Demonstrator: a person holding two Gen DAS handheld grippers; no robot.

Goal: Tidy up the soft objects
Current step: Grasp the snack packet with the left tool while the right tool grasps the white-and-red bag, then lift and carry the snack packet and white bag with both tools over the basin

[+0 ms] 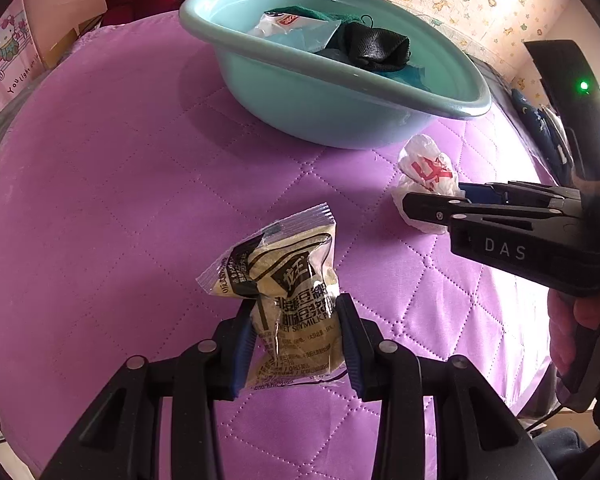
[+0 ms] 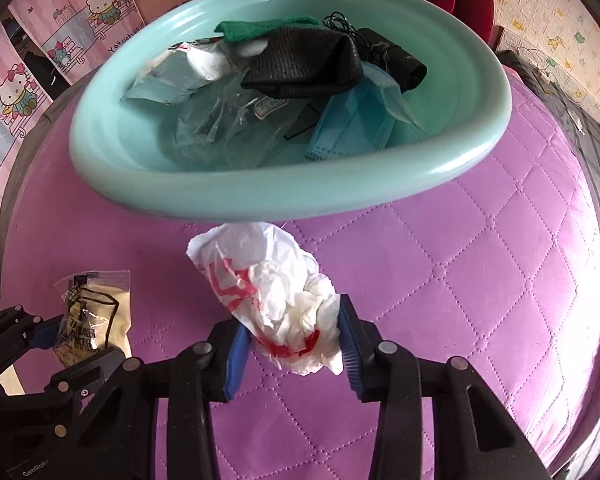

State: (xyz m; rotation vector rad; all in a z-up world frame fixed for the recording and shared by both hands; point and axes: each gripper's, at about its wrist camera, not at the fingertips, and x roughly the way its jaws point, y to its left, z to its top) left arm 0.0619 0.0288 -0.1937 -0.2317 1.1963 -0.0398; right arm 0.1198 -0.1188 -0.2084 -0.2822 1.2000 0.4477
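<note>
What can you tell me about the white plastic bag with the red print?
The white plastic bag is thin, crinkly film with red printing, crumpled into a loose wad. It sits just in front of the basin on the purple quilt. The right gripper is closed on its near end, both blue pads pressing it.

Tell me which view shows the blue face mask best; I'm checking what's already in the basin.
The right wrist view: the blue face mask lies open to sight inside the basin, beside the black knit cloth. In the left wrist view the mask is only a blue sliver under that cloth.
</note>
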